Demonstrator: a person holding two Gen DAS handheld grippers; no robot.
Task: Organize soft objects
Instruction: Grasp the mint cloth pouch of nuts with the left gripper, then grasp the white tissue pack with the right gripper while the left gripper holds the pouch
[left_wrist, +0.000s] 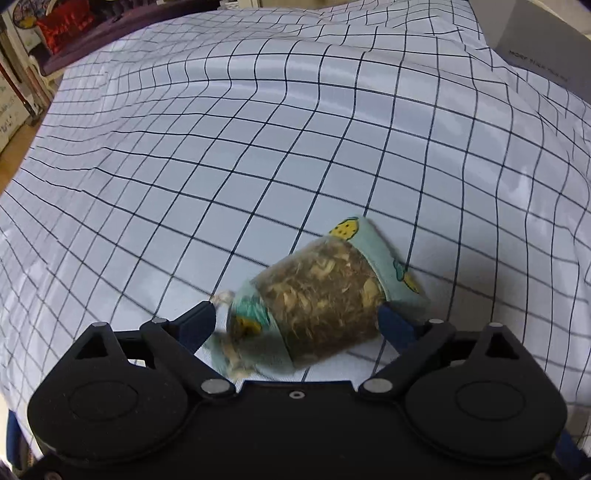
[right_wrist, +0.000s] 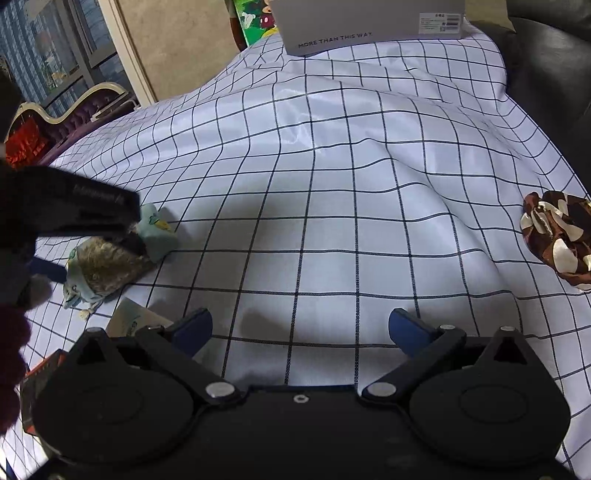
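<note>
A soft herb-filled pouch (left_wrist: 325, 295) with a clear middle and pale green printed fabric ends lies on the checked cloth (left_wrist: 258, 147). My left gripper (left_wrist: 299, 321) is open, its blue-padded fingers on either side of the pouch. The pouch also shows at the left of the right wrist view (right_wrist: 110, 262), with the left gripper over it. My right gripper (right_wrist: 301, 328) is open and empty above bare cloth. A brown and cream patterned fabric bundle (right_wrist: 557, 236) lies at the right edge of the cloth.
A grey cardboard box (right_wrist: 369, 26) stands at the far end of the cloth, also in the left wrist view (left_wrist: 535, 40). A black sofa (right_wrist: 554, 66) borders the right. A pale packet (right_wrist: 136, 321) and an orange-black item (right_wrist: 37, 376) lie at the near left.
</note>
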